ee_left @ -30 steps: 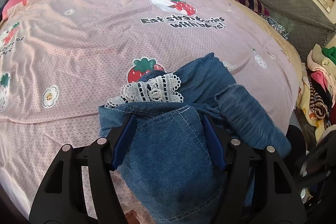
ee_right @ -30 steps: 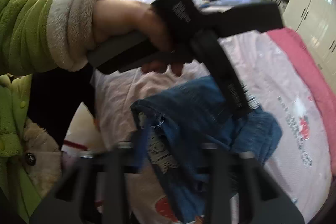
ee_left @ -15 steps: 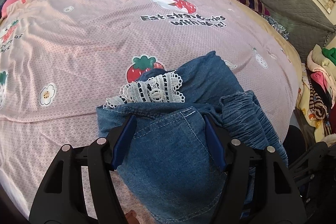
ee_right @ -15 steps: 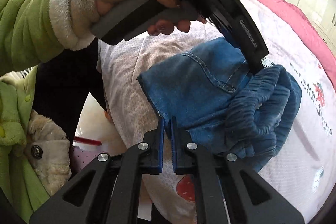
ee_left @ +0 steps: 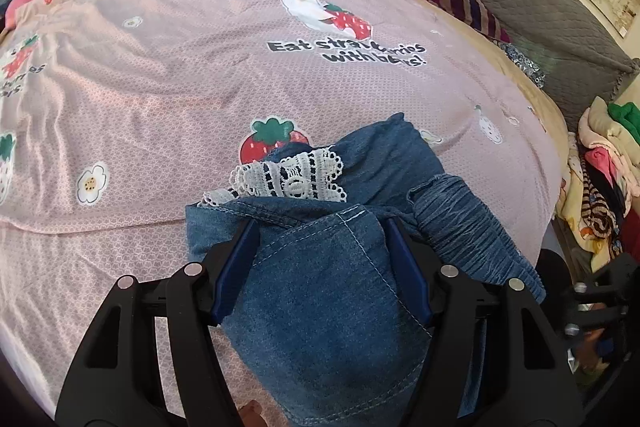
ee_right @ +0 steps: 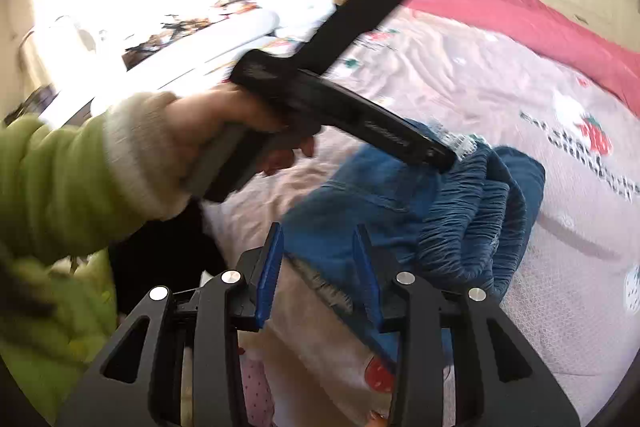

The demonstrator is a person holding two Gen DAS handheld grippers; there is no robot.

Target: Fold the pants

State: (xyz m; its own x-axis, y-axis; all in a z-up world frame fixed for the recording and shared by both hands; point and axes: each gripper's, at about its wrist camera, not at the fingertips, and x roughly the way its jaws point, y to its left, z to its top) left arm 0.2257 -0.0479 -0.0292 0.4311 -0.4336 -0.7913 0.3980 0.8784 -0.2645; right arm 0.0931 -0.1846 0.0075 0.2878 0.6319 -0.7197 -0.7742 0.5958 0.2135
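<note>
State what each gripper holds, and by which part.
Left gripper: jaws astride a folded denim layer of the pants; grip unclear. Right gripper: jaws opening, nothing held.

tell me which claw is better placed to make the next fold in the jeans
Left, probably. The left claw sits astride a fold of the jeans. The right claw is opening at the hem, its pads off the cloth.

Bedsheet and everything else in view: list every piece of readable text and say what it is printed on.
"Eat straw…ries with b…rs!" in dark letters on the pink bedsheet; creases hide the middle letters of two words.
A cut-off repeat at the bedsheet's left edge in the left wrist view: too partial to read.
Pale lettering along the left gripper, seen from the right wrist view: too blurred to read.
</note>
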